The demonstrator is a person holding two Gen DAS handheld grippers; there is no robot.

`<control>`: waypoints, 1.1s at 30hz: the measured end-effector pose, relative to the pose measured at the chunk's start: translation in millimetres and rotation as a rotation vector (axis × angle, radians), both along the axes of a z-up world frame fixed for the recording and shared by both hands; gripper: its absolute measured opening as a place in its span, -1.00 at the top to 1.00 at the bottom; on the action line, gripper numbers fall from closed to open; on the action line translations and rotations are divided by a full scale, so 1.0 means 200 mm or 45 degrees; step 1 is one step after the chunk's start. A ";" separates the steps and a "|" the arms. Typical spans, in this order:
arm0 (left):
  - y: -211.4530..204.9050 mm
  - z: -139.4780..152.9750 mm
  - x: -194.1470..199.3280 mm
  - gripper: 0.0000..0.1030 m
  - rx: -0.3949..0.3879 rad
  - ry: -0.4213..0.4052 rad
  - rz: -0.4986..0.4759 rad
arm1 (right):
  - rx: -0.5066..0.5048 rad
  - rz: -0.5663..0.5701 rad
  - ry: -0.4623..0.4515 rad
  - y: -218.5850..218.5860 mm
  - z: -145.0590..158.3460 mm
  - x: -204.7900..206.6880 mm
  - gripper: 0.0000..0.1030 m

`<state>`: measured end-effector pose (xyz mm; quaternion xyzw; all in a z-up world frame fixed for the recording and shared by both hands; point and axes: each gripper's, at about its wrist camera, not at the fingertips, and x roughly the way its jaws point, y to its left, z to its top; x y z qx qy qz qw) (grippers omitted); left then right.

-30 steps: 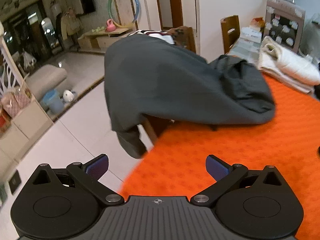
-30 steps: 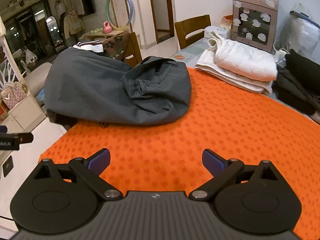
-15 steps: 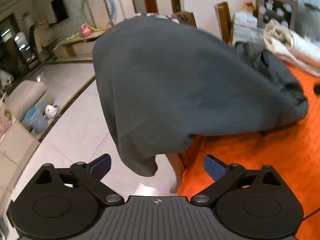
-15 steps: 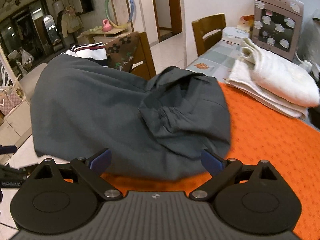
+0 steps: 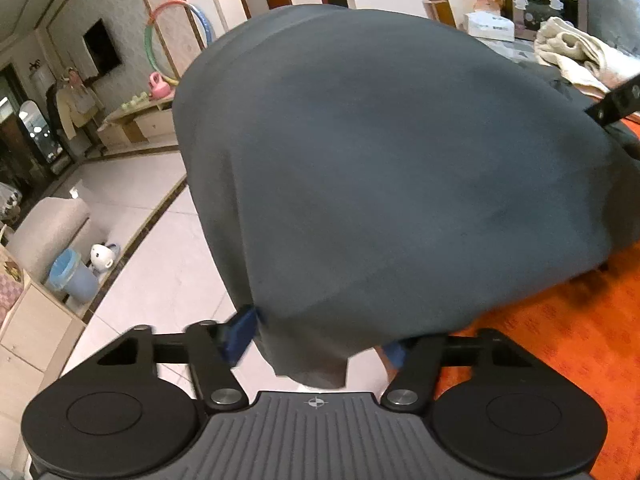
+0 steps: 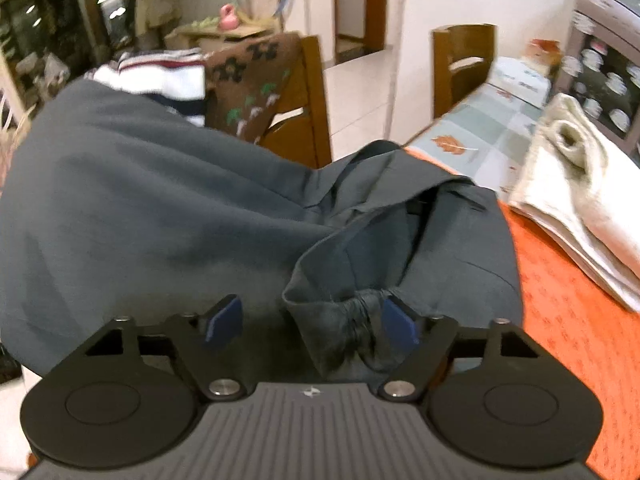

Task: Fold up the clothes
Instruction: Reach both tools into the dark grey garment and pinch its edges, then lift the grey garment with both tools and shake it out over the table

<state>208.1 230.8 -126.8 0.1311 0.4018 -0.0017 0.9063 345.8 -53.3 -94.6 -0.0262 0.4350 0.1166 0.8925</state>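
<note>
The soft, limp grey garment [image 5: 392,168] is best taken by its hem, now between the closing, not yet pinching left tongs [image 5: 316,340] and right tongs [image 6: 312,322].

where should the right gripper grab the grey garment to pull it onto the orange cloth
Take the grey garment by the gathered waistband, coming from the near edge; that bunched ridge already lies between the right gripper fingers, which have just been closing.

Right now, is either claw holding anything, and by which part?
Nothing gripped yet. Both claws have been closing on the grey garment: left claw around its hanging corner, right claw around its bunched edge.
</note>
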 end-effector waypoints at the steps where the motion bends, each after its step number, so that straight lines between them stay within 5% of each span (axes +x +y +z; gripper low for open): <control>1: 0.01 0.00 0.01 0.42 -0.012 -0.005 0.011 | -0.014 0.020 0.003 0.01 -0.02 0.02 -0.30; 2: 0.02 0.01 0.03 0.70 -0.042 -0.007 0.026 | -0.020 0.037 0.002 0.02 -0.03 0.03 -0.01; 3: 0.04 0.03 0.04 0.77 -0.100 -0.005 0.047 | -0.018 0.050 0.008 0.01 -0.03 0.05 0.13; 5: 0.08 0.08 0.04 0.89 -0.178 -0.023 0.079 | 0.026 0.074 0.022 -0.02 -0.02 0.06 0.95; 14: 0.05 0.34 -0.14 0.92 -0.149 -0.158 0.121 | 0.080 -0.098 -0.192 -0.43 0.27 -0.09 0.97; 20: -0.13 0.56 -0.26 0.92 -0.175 -0.166 0.038 | 0.174 -0.345 -0.292 -0.88 0.38 -0.21 0.98; 28: -0.53 0.78 -0.51 0.93 -0.276 -0.126 -0.229 | 0.374 -0.693 -0.375 -1.49 0.39 -0.46 0.98; 33: -0.81 0.86 -0.66 0.93 -0.403 -0.013 -0.527 | 0.426 -0.860 -0.396 -1.86 0.38 -0.69 0.98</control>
